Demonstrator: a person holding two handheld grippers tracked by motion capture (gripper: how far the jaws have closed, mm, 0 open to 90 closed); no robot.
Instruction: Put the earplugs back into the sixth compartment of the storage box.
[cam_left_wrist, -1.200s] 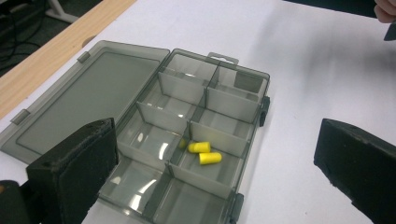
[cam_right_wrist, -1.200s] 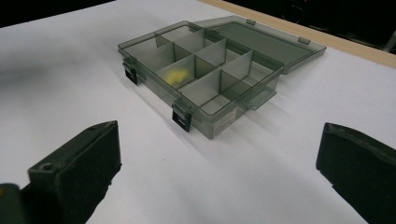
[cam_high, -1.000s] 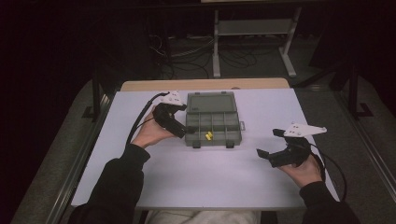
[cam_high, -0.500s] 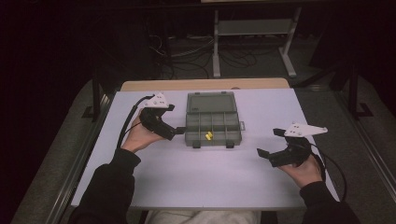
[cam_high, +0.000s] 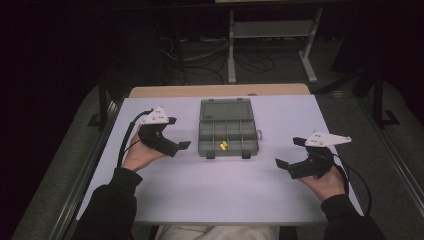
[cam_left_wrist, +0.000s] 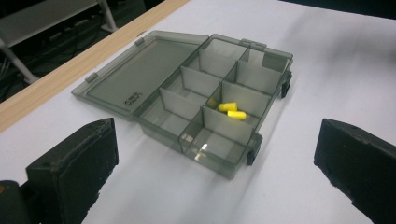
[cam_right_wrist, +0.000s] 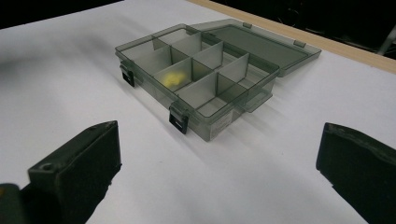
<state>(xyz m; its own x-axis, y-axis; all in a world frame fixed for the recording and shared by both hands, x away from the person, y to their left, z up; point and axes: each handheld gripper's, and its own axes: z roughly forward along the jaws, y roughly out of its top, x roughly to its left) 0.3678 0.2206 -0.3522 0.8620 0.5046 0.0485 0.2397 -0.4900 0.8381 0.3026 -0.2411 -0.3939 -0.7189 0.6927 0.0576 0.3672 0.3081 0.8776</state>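
earplugs (cam_left_wrist: 232, 111) in open organizer box (cam_high: 226, 129)

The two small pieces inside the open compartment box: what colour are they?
Bright yellow. The two small pieces show best in the left gripper view, lying in one compartment of the box.

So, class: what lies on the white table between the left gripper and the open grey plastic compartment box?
Nothing: the high view shows bare white table between the left gripper and the grey compartment box.
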